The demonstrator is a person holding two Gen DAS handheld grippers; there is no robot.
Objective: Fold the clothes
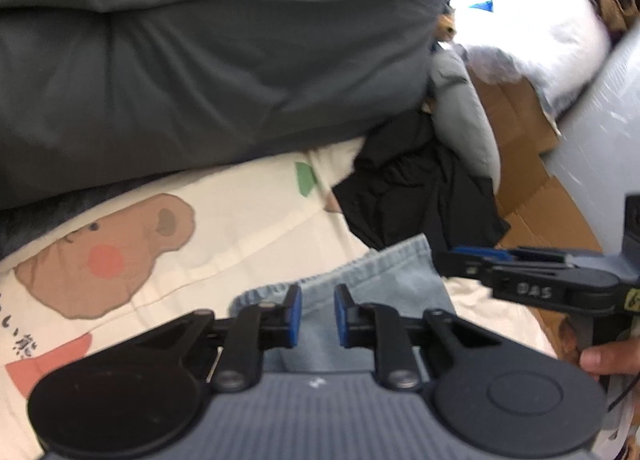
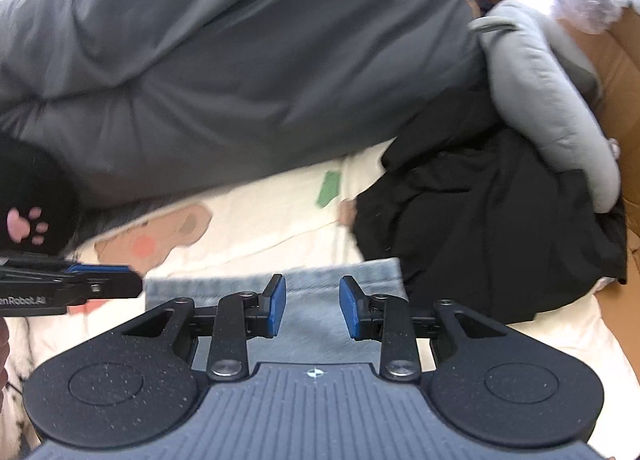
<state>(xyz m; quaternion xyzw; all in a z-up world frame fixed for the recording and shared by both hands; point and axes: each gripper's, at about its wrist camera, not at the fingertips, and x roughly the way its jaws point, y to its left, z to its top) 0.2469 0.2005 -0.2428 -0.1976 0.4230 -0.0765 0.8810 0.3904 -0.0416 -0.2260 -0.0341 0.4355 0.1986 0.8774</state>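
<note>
While both grippers hang over the bed, neither has hold of anything: the left gripper has its blue pads parted by a narrow gap with only air between them, and the right gripper has its pads spread somewhat wider, likewise with nothing pinched. The task item, a piece of light blue denim, lies flat directly below and just beyond both sets of fingertips; its hemmed edge runs across just past the right gripper's tips. In the left wrist view the right gripper enters from the right of the fingers, with a fingertip of the person's hand visible at its handle; in the right wrist view the left gripper reaches in from the left. The denim rests on a cream sheet printed with a brown bear face. Beyond the fingers a large dark grey quilt spans the far side. Ahead and to the right of the fingers lies a crumpled black garment, its near edge touching the denim, and past it a light grey padded garment against brown cardboard. Both views are motion-blurred, so finer detail cannot be told.
</note>
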